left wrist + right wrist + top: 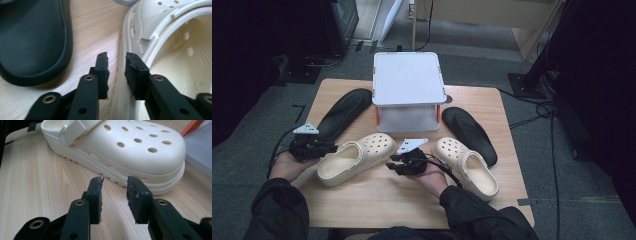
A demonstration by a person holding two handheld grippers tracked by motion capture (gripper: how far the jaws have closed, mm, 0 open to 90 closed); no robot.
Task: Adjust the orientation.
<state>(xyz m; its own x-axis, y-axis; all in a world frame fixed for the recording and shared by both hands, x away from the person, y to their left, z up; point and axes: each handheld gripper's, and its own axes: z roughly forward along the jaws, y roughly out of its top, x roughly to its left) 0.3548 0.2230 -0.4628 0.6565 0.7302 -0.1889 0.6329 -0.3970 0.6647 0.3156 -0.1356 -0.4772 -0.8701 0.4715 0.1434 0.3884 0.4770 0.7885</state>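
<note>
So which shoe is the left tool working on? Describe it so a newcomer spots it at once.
Start at the white box at the table's far edge. In front of it lie two cream clogs; take the left cream clog, beside the left black insole. The left tool straddles its rim.

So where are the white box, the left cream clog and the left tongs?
White box (408, 77), high view, middle of its lid.
Left cream clog (354, 157), high view, its open heel hollow.
Left tongs (116, 72), left gripper view, midway between the tips, open astride the clog's rim.
</note>
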